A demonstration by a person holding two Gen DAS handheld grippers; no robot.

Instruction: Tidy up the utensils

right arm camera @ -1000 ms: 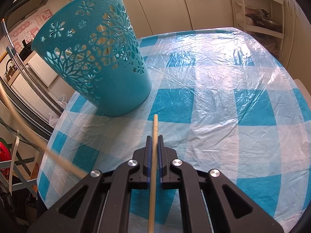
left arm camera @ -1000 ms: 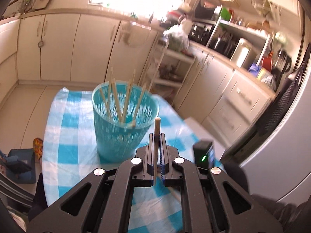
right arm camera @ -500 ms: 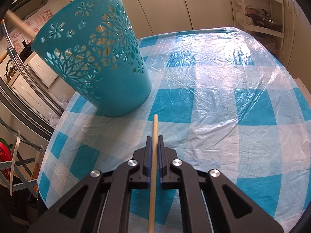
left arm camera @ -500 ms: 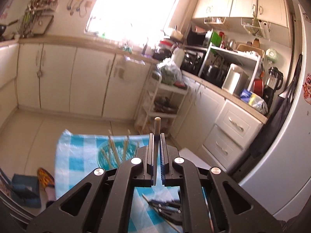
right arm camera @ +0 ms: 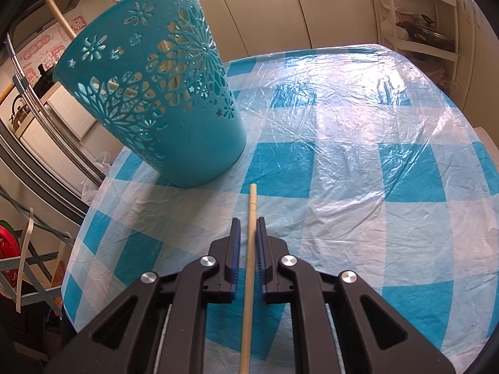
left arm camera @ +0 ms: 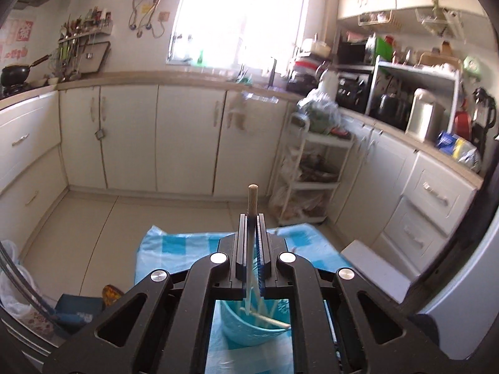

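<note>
My left gripper is shut on a wooden chopstick and hangs high above the teal cut-out basket. The stick's lower end reaches down into the basket among other chopsticks. In the right wrist view the same basket stands on the blue-checked tablecloth, and a slanted chopstick pokes above its rim. My right gripper sits low over the cloth, its jaws opening. A second chopstick lies between the pads with a gap on each side.
The round table's edge curves close on the left and far side. Beyond it are cream cabinets, a white shelf cart, a white box and a bag on the floor.
The left gripper has risen and tipped up, so the basket dropped below its jaws. The right gripper's jaws have parted off the chopstick they were clamping; that hand stayed put.
</note>
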